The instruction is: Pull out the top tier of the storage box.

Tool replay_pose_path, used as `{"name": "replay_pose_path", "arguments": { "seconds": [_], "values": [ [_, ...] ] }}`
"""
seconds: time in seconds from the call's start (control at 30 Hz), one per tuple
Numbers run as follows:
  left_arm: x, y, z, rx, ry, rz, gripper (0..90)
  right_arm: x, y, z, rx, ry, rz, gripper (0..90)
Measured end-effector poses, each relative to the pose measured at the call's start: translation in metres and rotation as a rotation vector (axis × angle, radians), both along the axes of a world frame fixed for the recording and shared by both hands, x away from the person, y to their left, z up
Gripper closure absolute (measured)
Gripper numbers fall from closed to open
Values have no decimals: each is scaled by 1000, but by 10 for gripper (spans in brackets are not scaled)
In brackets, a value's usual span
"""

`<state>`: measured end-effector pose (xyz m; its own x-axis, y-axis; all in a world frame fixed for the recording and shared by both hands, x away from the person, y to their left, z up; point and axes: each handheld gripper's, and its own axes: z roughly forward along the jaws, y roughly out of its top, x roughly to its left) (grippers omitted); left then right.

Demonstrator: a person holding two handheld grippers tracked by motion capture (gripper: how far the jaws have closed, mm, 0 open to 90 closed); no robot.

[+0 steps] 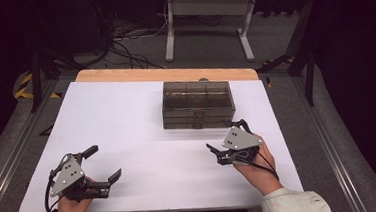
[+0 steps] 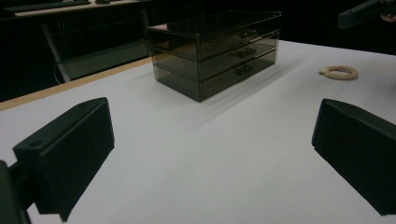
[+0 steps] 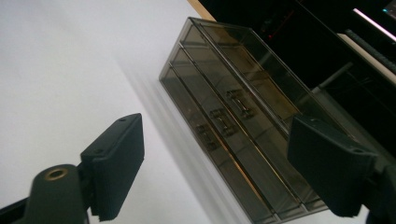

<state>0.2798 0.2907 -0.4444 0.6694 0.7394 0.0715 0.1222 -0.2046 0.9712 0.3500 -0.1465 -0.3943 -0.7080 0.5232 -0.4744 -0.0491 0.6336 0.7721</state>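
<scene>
A smoky see-through box (image 1: pixel 198 104) with three stacked drawers stands on the white table top (image 1: pixel 127 120), right of the middle toward the far edge. In the left gripper view the box (image 2: pixel 219 51) is ahead, and a small beige rope ring (image 2: pixel 339 72) lies to its right. My left gripper (image 1: pixel 104 163) rests near the front left, open and empty, its jaws wide apart (image 2: pixel 210 158). My right gripper (image 1: pixel 226 136) hovers just in front of the box's right corner, open with nothing between its jaws (image 3: pixel 229 172). It looks along the drawer fronts (image 3: pixel 243 126).
A wooden strip (image 1: pixel 166 74) runs along the table's far edge. Beyond it, on the floor, are a white desk frame (image 1: pixel 207 22) and loose cables (image 1: pixel 131 45). Dark stands flank the table on both sides.
</scene>
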Motion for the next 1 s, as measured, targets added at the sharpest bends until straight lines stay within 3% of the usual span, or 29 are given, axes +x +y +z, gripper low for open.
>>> {"name": "replay_pose_path", "arguments": {
  "seconds": [0.13,0.2,0.33,0.67,0.77,0.83,1.0],
  "values": [
    [0,0,0,0,0,1,1,-2,4,-1,-62,-51,-32,238],
    [0,0,0,-3,-2,4,1,-2,5,-2,-70,-61,-37,246],
    [0,1,1,6,-6,6,1,-4,12,-6,-167,-133,-88,277],
    [0,1,1,2,-10,5,1,-9,24,-14,-326,-297,-130,316],
    [0,0,0,3,-6,7,2,-9,28,-17,-386,-336,-163,328],
    [0,0,0,3,-2,5,2,-9,31,-19,-395,-353,-173,344],
    [0,-1,0,3,2,11,1,-9,36,-22,-477,-407,-183,369]
  ]
}}
